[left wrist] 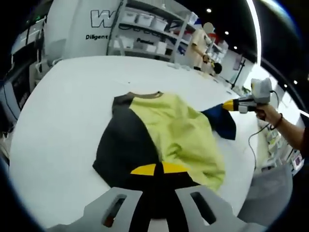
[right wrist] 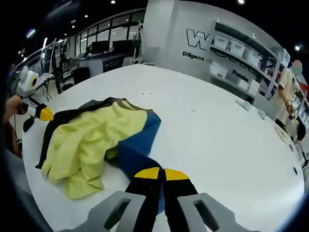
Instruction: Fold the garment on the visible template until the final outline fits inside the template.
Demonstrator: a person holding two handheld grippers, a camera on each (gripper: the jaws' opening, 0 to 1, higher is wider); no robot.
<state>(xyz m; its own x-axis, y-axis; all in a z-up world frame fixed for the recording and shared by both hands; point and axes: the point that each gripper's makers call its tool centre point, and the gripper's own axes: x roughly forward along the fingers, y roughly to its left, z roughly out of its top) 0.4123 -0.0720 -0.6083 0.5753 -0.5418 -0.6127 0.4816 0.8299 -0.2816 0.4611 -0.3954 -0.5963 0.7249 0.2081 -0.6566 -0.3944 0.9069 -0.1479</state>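
Note:
A garment (left wrist: 178, 130) with a yellow-green body, a dark grey side and a blue sleeve (left wrist: 219, 121) lies rumpled on the white table (left wrist: 63, 121). My left gripper (left wrist: 155, 169) is shut on the garment's dark near edge, yellow tips pressed together. In the same view my right gripper (left wrist: 229, 105) comes in from the right, pinching the blue sleeve. In the right gripper view the garment (right wrist: 91, 140) lies left of centre, and my right gripper (right wrist: 161, 173) is shut on the blue sleeve (right wrist: 140, 140). My left gripper (right wrist: 45, 114) holds the dark edge at the far left.
The table (right wrist: 217, 145) stretches wide and bare beyond the garment. Small white items (right wrist: 248, 106) lie near its far edge. Shelves with white bins (left wrist: 145, 29) and a standing person (left wrist: 200, 46) are behind it. A hand (left wrist: 270, 113) holds the right gripper.

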